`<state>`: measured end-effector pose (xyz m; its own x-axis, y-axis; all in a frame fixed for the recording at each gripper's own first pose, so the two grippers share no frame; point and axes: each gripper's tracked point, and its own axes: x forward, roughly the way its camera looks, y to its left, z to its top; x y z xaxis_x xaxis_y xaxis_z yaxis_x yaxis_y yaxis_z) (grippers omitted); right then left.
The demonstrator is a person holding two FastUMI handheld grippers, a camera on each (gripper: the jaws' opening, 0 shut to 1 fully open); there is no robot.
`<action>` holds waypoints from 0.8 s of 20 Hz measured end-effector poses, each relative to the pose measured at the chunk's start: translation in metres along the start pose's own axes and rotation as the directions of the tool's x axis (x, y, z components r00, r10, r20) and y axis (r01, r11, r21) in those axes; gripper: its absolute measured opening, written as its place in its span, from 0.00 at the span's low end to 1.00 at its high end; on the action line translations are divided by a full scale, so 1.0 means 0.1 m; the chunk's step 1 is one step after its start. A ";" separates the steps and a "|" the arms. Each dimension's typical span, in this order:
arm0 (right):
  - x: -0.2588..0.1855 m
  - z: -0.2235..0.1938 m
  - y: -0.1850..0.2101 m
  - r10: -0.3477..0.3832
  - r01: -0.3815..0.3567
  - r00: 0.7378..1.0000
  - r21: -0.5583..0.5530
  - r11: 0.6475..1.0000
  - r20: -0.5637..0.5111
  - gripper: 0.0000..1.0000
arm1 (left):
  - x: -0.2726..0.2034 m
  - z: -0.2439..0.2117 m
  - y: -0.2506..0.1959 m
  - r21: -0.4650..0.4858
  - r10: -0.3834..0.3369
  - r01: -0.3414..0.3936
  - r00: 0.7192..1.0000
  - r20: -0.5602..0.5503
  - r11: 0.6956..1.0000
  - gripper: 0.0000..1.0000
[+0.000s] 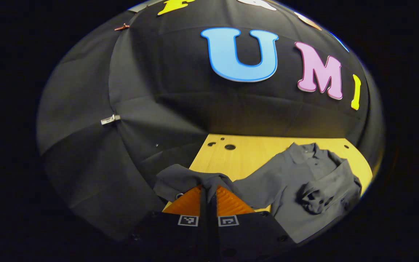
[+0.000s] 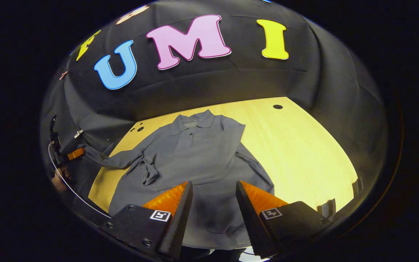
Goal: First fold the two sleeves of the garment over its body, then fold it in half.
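Pinched between my left tongs (image 1: 208,196), low in the frame, is the garment's left sleeve (image 1: 180,178). Right tongs (image 2: 213,203) gape wide above the garment (image 2: 195,153), spread on the worktop (image 2: 296,145) at centre frame.

Garment (image 2: 195,153): soft woven cloth, matt, creased at the sleeves and hem. Tabletop (image 2: 296,145): pale wood with fine straight grain, smooth, slight sheen under the light (several round holes drilled through). Booth wall (image 1: 180,109): matt cloth, pulled into folds. Left gripper (image 1: 208,198) fingers (image 1: 231,203): ribbed surface, dull finish.
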<state>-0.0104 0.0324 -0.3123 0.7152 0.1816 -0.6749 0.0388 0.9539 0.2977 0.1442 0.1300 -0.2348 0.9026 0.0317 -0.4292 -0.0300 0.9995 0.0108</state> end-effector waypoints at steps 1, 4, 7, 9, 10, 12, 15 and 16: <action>0.00 0.02 -0.06 -0.002 0.002 1.000 -0.005 1.000 0.003 0.75 | -0.04 0.13 -0.14 0.008 -0.011 0.011 1.000 0.022 1.000 0.05; 0.00 0.01 -0.25 -0.010 0.010 1.000 -0.018 1.000 0.003 0.75 | -0.14 0.50 -0.61 0.057 -0.068 0.063 0.994 0.083 0.996 0.05; -0.01 -0.01 -0.45 -0.022 0.022 1.000 -0.009 1.000 0.003 0.75 | -0.23 0.70 -1.19 0.129 -0.150 0.135 0.982 0.113 0.982 0.05; -0.03 -0.06 -0.58 -0.027 0.027 1.000 0.000 1.000 -0.006 0.75 | -0.27 0.73 -1.59 0.158 -0.205 0.186 0.972 0.114 0.970 0.05; -0.04 -0.08 -0.65 -0.031 0.031 0.999 0.003 1.000 -0.009 0.75 | -0.31 0.74 -1.79 0.162 -0.232 0.213 0.966 0.115 0.964 0.05; -0.04 -0.09 -0.79 -0.040 0.040 0.999 0.010 0.999 -0.011 0.75 | -0.34 0.72 -2.16 0.170 -0.275 0.255 0.955 0.108 0.952 0.05; -0.05 -0.11 -0.98 -0.051 0.051 0.999 0.020 0.999 -0.015 0.75 | -0.34 0.61 -2.64 0.158 -0.329 0.314 0.941 0.080 0.936 0.05; -0.04 -0.10 -1.04 -0.054 0.055 0.998 0.021 0.998 -0.017 0.75 | -0.34 0.58 -2.77 0.157 -0.341 0.327 0.937 0.071 0.932 0.05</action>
<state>-0.0247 -0.0648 -0.3471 0.7004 0.1334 -0.7012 0.0925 0.9572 0.2744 0.1468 -0.1476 -0.1707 0.8868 -0.3111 -0.3417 0.3348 0.9422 0.0111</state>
